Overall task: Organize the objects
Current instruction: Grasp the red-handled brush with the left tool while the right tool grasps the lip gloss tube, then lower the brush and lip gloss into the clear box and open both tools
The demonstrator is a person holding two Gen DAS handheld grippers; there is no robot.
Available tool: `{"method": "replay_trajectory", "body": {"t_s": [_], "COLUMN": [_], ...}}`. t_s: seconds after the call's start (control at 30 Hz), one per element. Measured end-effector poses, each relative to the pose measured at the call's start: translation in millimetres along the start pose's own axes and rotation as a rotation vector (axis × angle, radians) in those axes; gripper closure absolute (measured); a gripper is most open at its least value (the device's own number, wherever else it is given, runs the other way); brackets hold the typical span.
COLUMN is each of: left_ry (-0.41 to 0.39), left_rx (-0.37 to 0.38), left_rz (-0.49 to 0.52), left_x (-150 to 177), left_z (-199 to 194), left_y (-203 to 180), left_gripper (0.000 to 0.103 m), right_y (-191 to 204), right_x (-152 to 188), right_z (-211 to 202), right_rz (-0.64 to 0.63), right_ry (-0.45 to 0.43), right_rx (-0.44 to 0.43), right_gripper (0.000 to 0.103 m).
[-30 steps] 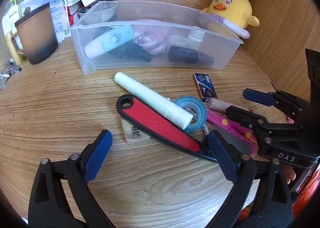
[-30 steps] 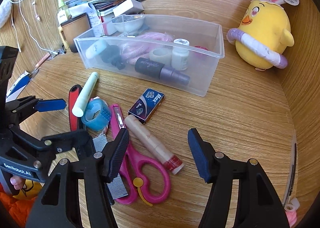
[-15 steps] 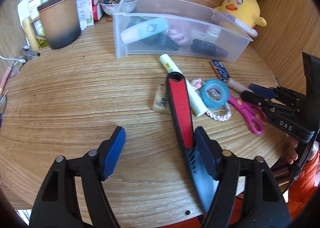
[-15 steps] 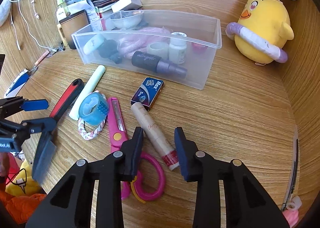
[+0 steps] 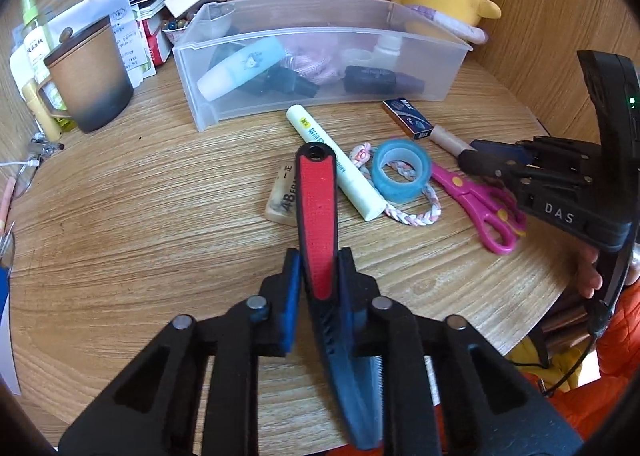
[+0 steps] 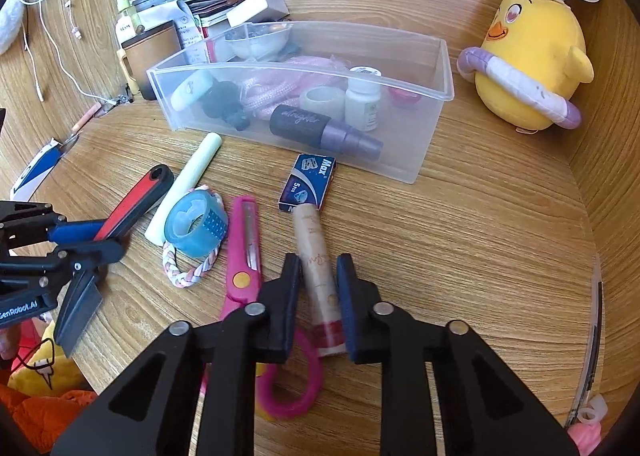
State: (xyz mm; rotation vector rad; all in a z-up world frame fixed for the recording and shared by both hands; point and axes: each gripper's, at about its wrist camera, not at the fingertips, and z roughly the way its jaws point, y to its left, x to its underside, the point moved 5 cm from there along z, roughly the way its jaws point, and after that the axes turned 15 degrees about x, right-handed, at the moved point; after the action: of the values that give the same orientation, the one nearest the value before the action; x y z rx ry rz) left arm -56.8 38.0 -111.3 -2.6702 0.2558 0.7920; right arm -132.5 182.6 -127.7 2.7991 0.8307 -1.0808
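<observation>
Gripping a red-and-black comb by its middle, the left gripper holds it near the table's front edge, handle pointing at the clear bin at the back. The right gripper sits closed around a tan tube (lying beside pink scissors and blue tape) toward the front edge.

scissors handles: behind right jaws | comb teeth: blurred
</observation>
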Motion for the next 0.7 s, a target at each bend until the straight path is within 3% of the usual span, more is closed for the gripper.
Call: {"method": "replay_trajectory", "body": {"t_s": [0.37,0.7], "left_ry": [-0.079,-0.195], "left_rx": [-0.019,-0.017], "left_rz": [-0.063,-0.036], "left_x": [-9.6,-29.3], "left_z": [-21.1,-60.4], "left_y": [18.1,14.9], "left_gripper": [0.086,0.086], "right_y": [-5.6,-16.0], "right_x": [-2.6,-28.4], "right_z": [-19.4,-45.2], "right_rz": [0.067,0.155], "right_ry": [-0.056,-0.154], "right_rx": [-0.043,-0.068], "right_gripper": [0.089,0.089]}}
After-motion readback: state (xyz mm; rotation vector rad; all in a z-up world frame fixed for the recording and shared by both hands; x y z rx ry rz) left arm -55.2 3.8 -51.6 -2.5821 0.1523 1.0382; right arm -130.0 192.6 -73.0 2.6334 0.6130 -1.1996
